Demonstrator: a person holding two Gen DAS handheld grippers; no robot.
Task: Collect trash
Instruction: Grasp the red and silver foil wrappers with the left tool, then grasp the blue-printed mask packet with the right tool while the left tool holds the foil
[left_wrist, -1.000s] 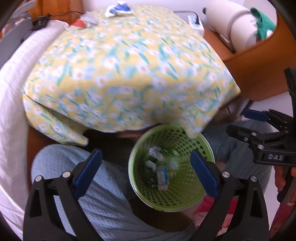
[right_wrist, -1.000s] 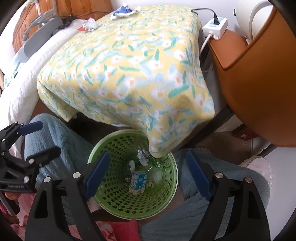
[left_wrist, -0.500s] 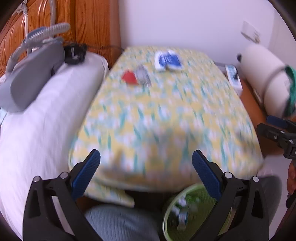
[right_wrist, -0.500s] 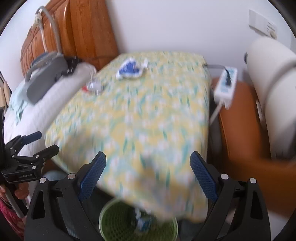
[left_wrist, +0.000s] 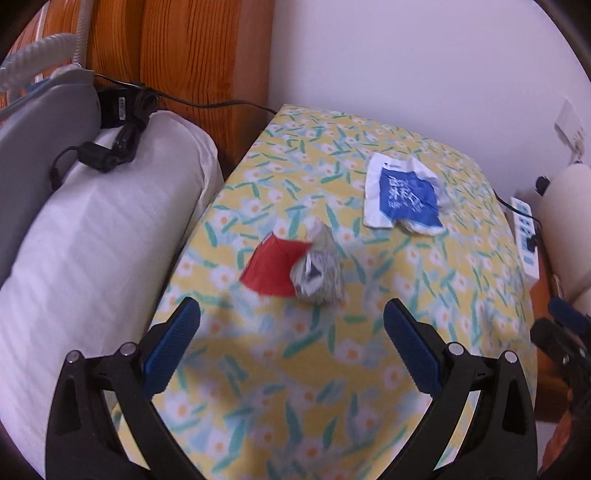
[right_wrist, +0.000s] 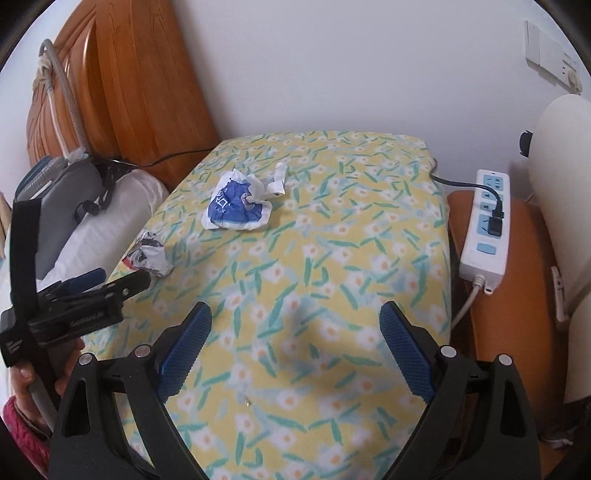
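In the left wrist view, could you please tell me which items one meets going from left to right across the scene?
White pillow → red wrapper → crumpled silver wrapper → blue and white packet → white power strip.

two pieces of trash lie on a cloth-covered table: a crumpled wrapper near the left edge, a flattened packet behind it to the right. a pillow lies left of the table, a power strip right.
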